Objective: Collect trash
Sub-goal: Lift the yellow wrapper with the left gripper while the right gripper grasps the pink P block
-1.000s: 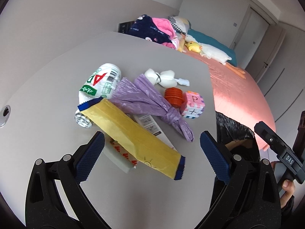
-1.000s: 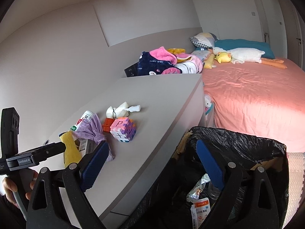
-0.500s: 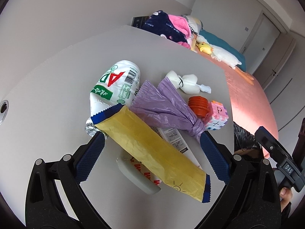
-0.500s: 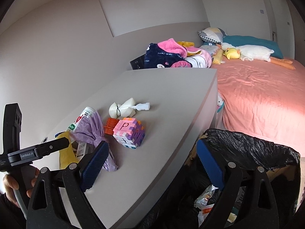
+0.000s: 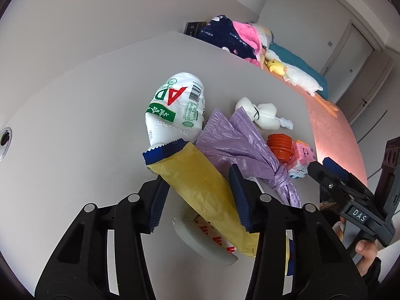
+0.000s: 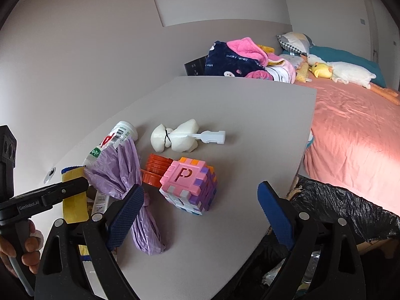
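— While the left gripper (image 5: 198,195) is closing, what sits between its blue pads?
— The yellow wrapper (image 5: 200,187) with blue serrated ends, lying across the trash pile on the grey table (image 5: 75,125). The pads flank it closely, the left one touching its edge; whether they press it yet I cannot tell.
— And the other trash?
— A white crushed bottle (image 5: 175,110) lies just beyond the wrapper's far end, a knotted purple plastic bag (image 5: 240,147) to its right, and a flattened white packet with red print (image 5: 210,237) under the wrapper.
— The right gripper (image 6: 200,215)?
— Wide apart and empty, hovering above the table's near right corner, the pink puzzle cube (image 6: 190,185) in front of it. The black bin bag (image 6: 345,210) hangs open just off the table's right edge, beside the pink bed (image 6: 350,130).
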### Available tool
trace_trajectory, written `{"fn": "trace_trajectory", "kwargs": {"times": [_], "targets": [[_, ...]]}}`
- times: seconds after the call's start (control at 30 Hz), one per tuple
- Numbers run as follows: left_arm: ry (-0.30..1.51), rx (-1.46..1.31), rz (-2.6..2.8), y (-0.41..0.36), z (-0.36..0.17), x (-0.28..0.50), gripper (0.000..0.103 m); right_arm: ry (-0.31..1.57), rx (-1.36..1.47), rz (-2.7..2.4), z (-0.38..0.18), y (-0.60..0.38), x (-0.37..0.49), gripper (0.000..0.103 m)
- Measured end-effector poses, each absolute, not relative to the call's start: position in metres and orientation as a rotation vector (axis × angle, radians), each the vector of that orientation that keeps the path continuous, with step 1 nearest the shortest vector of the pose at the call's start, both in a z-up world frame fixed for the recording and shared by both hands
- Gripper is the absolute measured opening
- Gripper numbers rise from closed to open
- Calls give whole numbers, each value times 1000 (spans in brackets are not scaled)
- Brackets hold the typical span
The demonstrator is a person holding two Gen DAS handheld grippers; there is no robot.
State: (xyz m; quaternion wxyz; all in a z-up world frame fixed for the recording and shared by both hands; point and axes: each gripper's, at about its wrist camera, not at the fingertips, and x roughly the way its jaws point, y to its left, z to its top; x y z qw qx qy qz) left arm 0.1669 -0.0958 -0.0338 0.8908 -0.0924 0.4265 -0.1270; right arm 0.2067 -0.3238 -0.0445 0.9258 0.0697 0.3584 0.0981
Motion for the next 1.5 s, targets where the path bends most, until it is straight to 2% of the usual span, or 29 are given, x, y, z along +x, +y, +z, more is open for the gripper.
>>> {"fn": "trace_trajectory", "kwargs": {"times": [0.23,0.33,0.37,0.43,0.63,1.5], "targets": [[881,-237,-300,-87,-34,168,42,761,106,183,-53,-315,220,91],[874,-245,-293,-84,-33,168,40,788,113,188,-58,-314,226,79],[870,-248,-292,-84,-33,168,40,800,119,196,-61,-314,228,68],[860,-252,-292,-82,-30,168,35,805,131,206,-62,-316,229,55],[810,-289,-310,-76,-18,163,31,778,165,213,-57,-321,221,46],[696,-253,-385,-93,29,132,31,665,242,263,1,-329,160,44]]}}
